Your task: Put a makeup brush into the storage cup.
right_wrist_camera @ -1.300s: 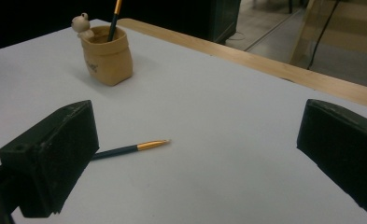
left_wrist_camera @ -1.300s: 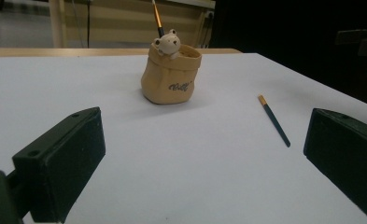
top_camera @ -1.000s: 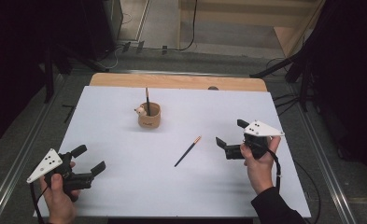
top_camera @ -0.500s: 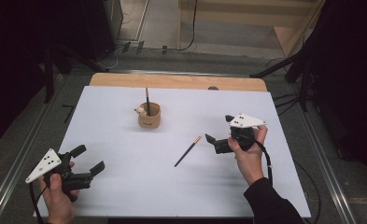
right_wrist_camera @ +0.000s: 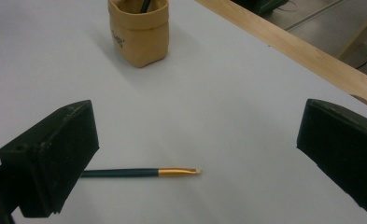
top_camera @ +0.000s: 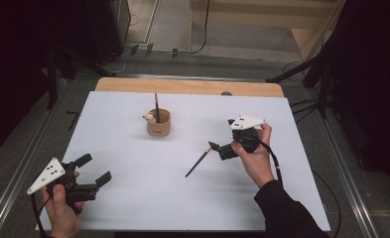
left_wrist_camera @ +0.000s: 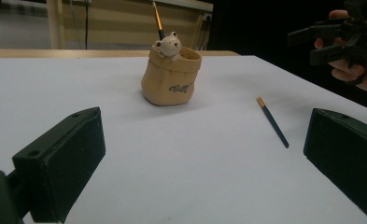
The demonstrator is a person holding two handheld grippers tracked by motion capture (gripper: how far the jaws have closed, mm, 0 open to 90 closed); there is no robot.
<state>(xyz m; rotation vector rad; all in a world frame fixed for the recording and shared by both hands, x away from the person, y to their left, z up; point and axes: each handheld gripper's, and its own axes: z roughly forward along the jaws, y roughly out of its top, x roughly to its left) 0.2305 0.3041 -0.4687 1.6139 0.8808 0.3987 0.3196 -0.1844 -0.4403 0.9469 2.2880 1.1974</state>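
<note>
A tan bag-shaped pot [top_camera: 158, 125] with a small bear figure on its rim stands mid-table, and one brush [top_camera: 156, 104] stands upright in it. A second, dark-handled brush [top_camera: 198, 162] with a gold ferrule lies flat on the white table [top_camera: 133, 198]. My right gripper [top_camera: 217, 149] hovers open right at this brush's upper end. In the right gripper view the brush [right_wrist_camera: 141, 172] lies between the wide-apart jaws, nearer the left one. My left gripper [top_camera: 96, 168] is open near the front left corner, holding nothing. In the left gripper view the pot [left_wrist_camera: 170, 77] and the lying brush [left_wrist_camera: 272, 122] are ahead.
A wooden strip [top_camera: 187, 87] runs along the table's far edge. Metal rails [top_camera: 14, 163] flank the table on both sides. Cables lie on the floor [top_camera: 202, 29] beyond it. The right hand's cable [top_camera: 277, 166] trails back over the table.
The right gripper has moved left and forward across the table, from the right side to the lying brush's upper end. The left gripper has hardly moved.
</note>
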